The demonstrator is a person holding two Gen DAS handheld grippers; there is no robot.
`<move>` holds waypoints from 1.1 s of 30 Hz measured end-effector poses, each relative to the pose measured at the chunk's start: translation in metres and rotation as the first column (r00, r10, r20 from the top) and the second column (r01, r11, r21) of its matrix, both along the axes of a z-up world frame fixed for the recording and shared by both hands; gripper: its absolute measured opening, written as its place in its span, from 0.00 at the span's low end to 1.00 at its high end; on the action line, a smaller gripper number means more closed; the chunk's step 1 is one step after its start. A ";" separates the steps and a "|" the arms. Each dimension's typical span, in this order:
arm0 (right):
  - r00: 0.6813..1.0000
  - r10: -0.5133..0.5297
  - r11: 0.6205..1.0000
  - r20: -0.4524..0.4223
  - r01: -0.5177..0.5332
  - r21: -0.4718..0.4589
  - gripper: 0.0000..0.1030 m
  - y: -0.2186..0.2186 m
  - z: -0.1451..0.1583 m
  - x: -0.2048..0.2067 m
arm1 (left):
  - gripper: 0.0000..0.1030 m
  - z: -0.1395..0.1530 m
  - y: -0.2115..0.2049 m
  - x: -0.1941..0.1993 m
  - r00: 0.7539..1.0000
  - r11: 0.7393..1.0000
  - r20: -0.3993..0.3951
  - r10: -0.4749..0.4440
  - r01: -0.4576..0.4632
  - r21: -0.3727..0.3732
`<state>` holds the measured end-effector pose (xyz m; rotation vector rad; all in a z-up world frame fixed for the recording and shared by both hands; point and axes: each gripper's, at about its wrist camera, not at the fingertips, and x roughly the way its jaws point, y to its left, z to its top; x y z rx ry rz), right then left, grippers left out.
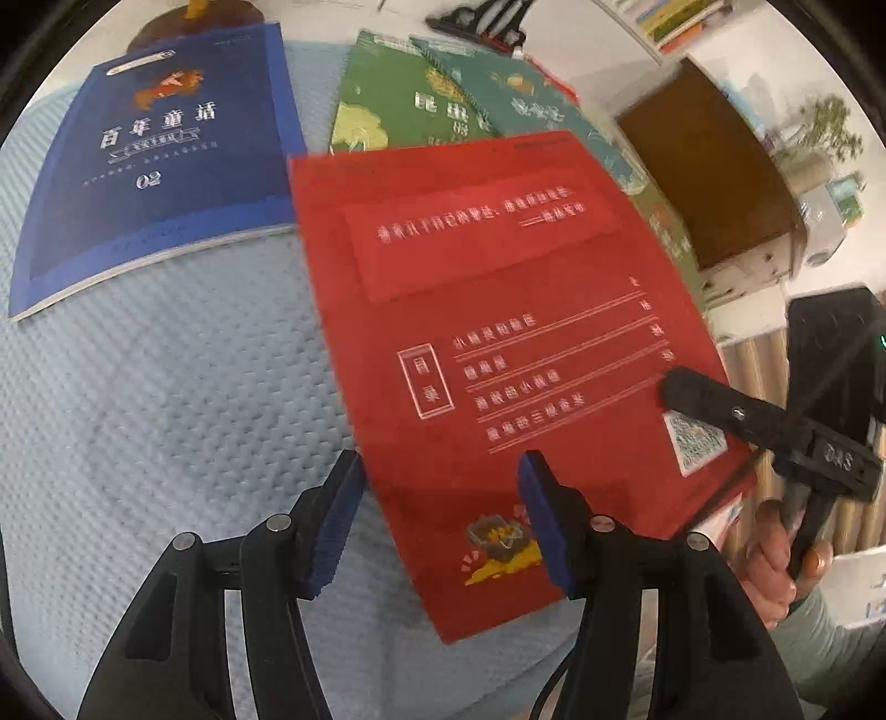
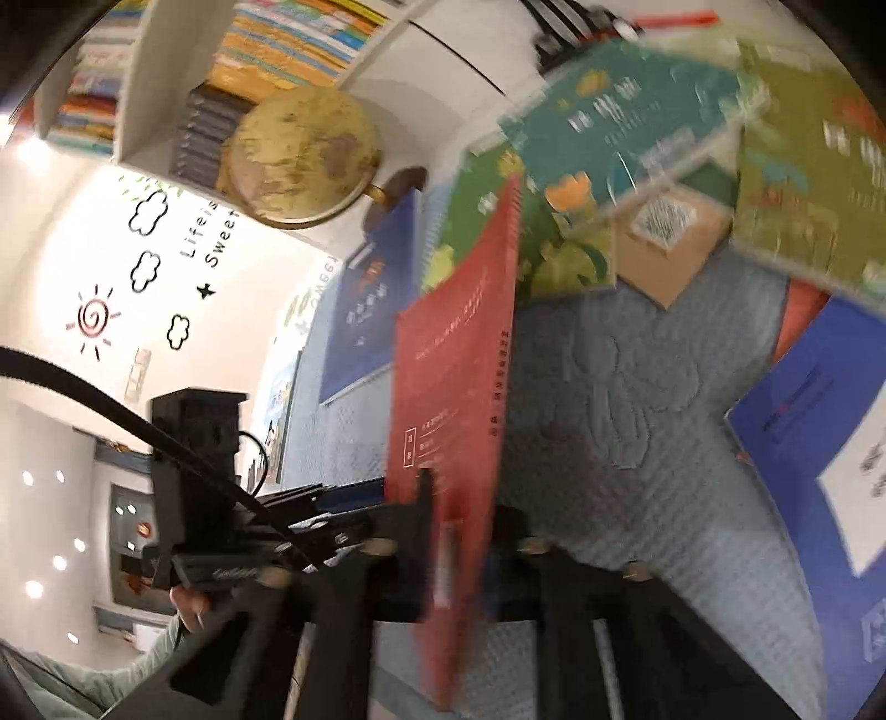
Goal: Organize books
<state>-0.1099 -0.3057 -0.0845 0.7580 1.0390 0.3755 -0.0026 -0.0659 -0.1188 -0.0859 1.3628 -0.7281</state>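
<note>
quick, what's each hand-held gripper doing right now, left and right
Left hand-held gripper: open, holding nothing; red book lies beyond its pads.
Right hand-held gripper: closed on the red book's edge, lifting it.

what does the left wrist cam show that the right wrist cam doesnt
Only the left wrist view: the left gripper with its blue pads apart over the near edge of the red book, and that book's cover face-on with its printed list and code square.

Only the right wrist view: a globe, shelved books behind it, wall stickers, a brown box.

Both: the red book clamped by the right gripper, the dark blue book, green books, the light blue quilted cloth.
</note>
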 end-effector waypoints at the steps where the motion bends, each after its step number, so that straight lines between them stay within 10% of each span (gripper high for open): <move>1: 1.000 0.002 0.999 0.022 -0.001 -0.039 0.09 0.003 0.012 -0.002 | 0.52 0.006 0.003 -0.001 0.999 1.000 0.028 0.020 -0.021 0.021; 9: 0.977 0.179 0.937 0.117 -0.133 -0.322 0.12 0.068 0.095 -0.003 | 0.53 0.058 0.046 -0.008 0.981 0.988 0.124 0.148 -0.142 -0.059; 13: 0.951 0.289 0.939 0.114 -0.258 -0.227 0.23 0.107 0.098 -0.001 | 0.53 0.071 0.099 -0.009 0.950 0.952 0.112 0.292 -0.278 -0.130; 17: 0.931 0.364 0.929 0.035 -0.360 -0.090 0.57 0.128 0.068 -0.002 | 0.52 0.054 0.156 -0.014 0.898 0.900 0.077 0.434 -0.428 -0.081; 20: 0.925 0.381 0.923 -0.007 -0.381 -0.055 0.57 0.129 0.050 -0.006 | 0.50 0.035 0.183 -0.026 0.865 0.867 0.057 0.498 -0.498 -0.010; 27: 0.952 0.270 0.933 -0.140 -0.295 -0.204 0.55 0.111 0.000 0.012 | 0.50 -0.005 0.157 -0.031 0.902 0.901 -0.005 0.432 -0.431 0.051; 33: 0.953 0.252 0.919 -0.171 -0.291 -0.267 0.28 0.118 -0.026 0.017 | 0.50 -0.001 0.139 -0.036 0.931 0.925 0.058 0.360 -0.364 0.109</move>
